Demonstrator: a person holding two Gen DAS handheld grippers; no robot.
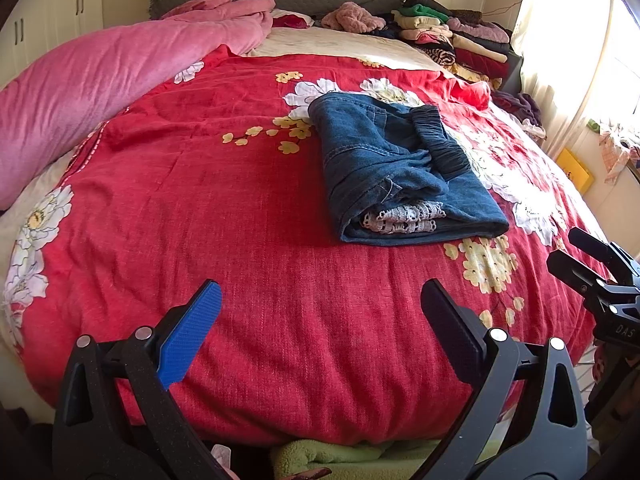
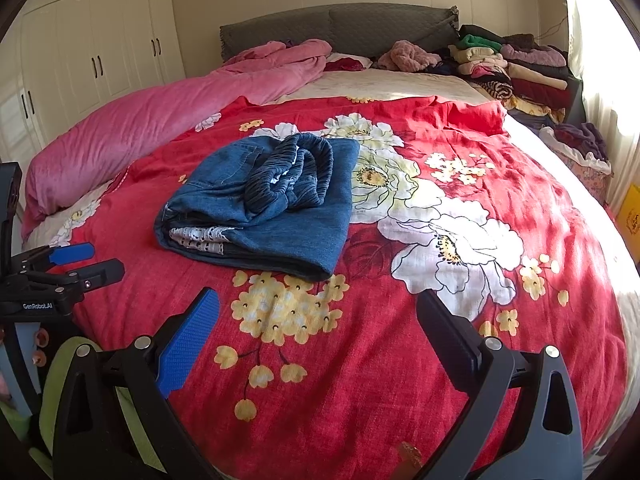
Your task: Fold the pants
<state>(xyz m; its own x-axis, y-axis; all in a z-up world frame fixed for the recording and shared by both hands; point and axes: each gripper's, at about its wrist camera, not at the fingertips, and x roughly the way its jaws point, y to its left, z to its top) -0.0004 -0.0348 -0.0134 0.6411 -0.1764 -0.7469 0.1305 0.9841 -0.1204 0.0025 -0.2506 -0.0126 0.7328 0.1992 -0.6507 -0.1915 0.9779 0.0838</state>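
With the pants taken as landmark, the pink quilt is seen far to their left, bunched along the bed's edge. The left gripper is held nearer the bed's foot than the pants, well apart from them, its jaws spread wide with nothing between. The pants themselves lie on the red floral bedspread as a compact folded bundle, the elastic waistband heaped on top and lace hems showing at the near end. To their right, also toward the foot, the right gripper is held, its jaws likewise spread and empty. The folding is judged essentially complete; at most, a flattening of the waistband would be called for.
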